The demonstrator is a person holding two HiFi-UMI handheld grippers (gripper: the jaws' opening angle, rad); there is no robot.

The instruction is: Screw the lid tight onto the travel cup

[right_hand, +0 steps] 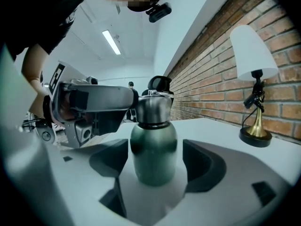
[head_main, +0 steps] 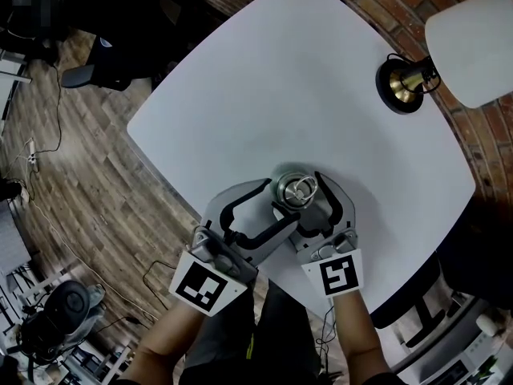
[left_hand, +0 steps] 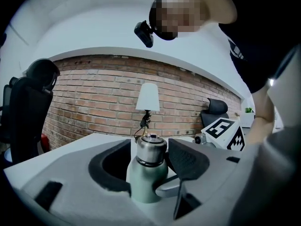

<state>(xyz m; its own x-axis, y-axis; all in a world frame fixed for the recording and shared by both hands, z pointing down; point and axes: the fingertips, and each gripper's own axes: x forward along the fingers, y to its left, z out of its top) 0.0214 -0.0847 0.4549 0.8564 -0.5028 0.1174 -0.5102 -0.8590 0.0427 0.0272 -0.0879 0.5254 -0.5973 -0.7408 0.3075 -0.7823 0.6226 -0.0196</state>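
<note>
The travel cup is standing upright near the tabletop's near edge. The left tool is gaping around its steel lid and the right tool is spreading apart around the green body, neither clamping yet. The metal is likely feeling stiff, smooth and slippery, so the right tool is best gripping the broad body while the left is turning the lid. Open room is lying ahead toward the lamp.
</note>
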